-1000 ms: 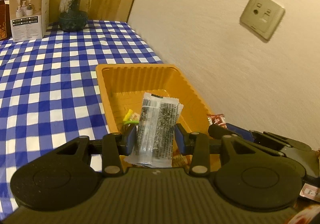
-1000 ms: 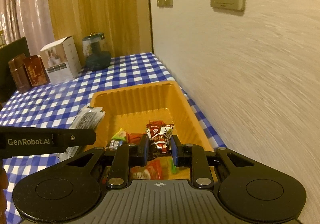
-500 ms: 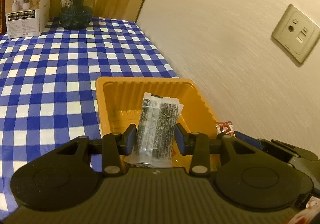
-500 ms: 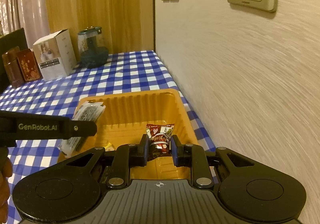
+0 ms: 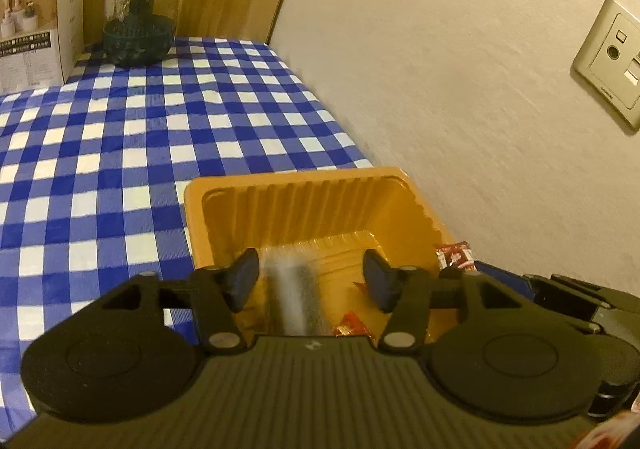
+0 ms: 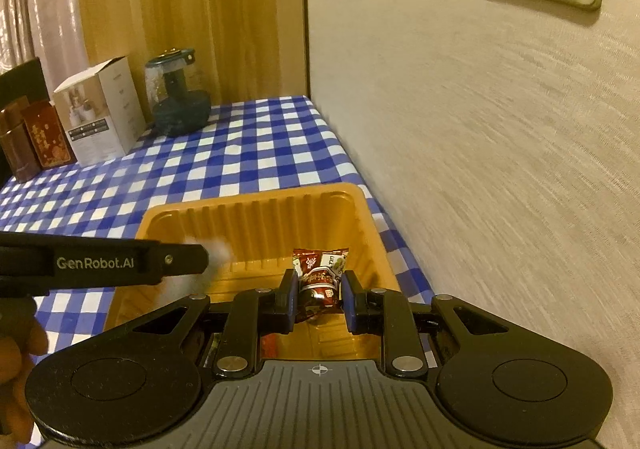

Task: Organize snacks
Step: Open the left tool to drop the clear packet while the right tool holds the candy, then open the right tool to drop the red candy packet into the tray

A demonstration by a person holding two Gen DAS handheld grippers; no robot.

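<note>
Two grippers: both over the orange tray (image 5: 256, 193).
Left gripper (image 5: 312, 281): fingers spread wide, gripping nothing.
Clear snack packet (image 5: 294, 301): blurred, between the spread fingers and touching neither, above the tray floor.
Right gripper (image 6: 319, 285): clamped on a red candy packet (image 6: 320, 269), held over the tray's right half.
Tray floor: red wrapper (image 5: 352, 323) near the front.
Tray: on the blue checked tablecloth (image 6: 248, 153), beside the wall.

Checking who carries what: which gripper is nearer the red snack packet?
Right. The right gripper clamps the red snack packet above the orange tray; the open left gripper sits beside it.
</note>
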